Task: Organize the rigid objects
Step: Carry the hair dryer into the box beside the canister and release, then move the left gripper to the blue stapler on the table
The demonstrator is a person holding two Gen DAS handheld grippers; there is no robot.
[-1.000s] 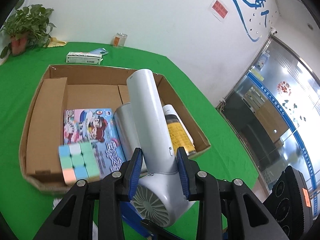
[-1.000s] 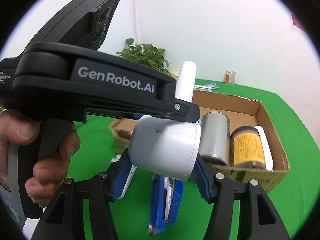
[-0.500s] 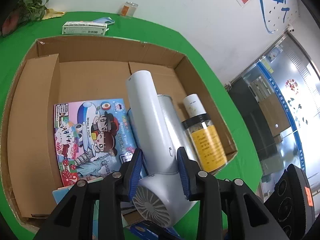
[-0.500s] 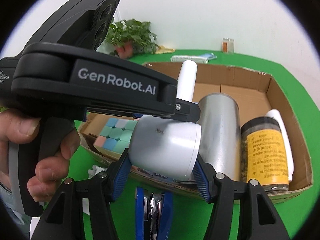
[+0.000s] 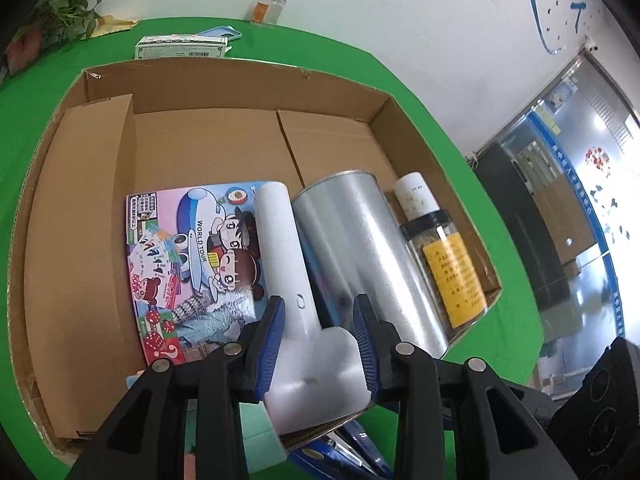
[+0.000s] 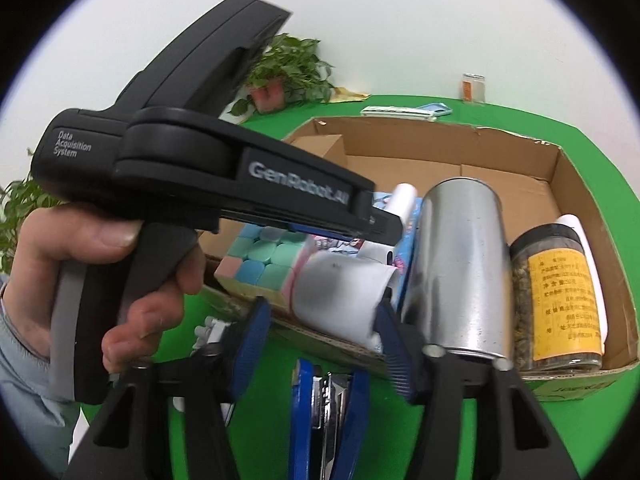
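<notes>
A white hair dryer point(image 5: 296, 300) lies in the cardboard box point(image 5: 224, 84), on a cartoon game box point(image 5: 188, 264) beside a silver can point(image 5: 368, 256). My left gripper point(image 5: 320, 336) straddles the dryer's handle; its blue pads stand slightly apart from it. My right gripper point(image 6: 324, 344) is open around the dryer's barrel point(image 6: 340, 296), with gaps on both sides. A pastel cube point(image 6: 264, 264) sits at the box's near corner.
A jar with a yellow label point(image 5: 448, 268) and a white bottle point(image 5: 416, 196) lie right of the can. A blue stapler point(image 6: 328, 408) lies on the green table in front of the box. A carton point(image 5: 180, 46), a small jar point(image 5: 268, 8) and a plant point(image 6: 288, 68) stand behind.
Both grippers carried the dryer down into the box and laid it beside the silver can. The jaws of both have since opened off it.
</notes>
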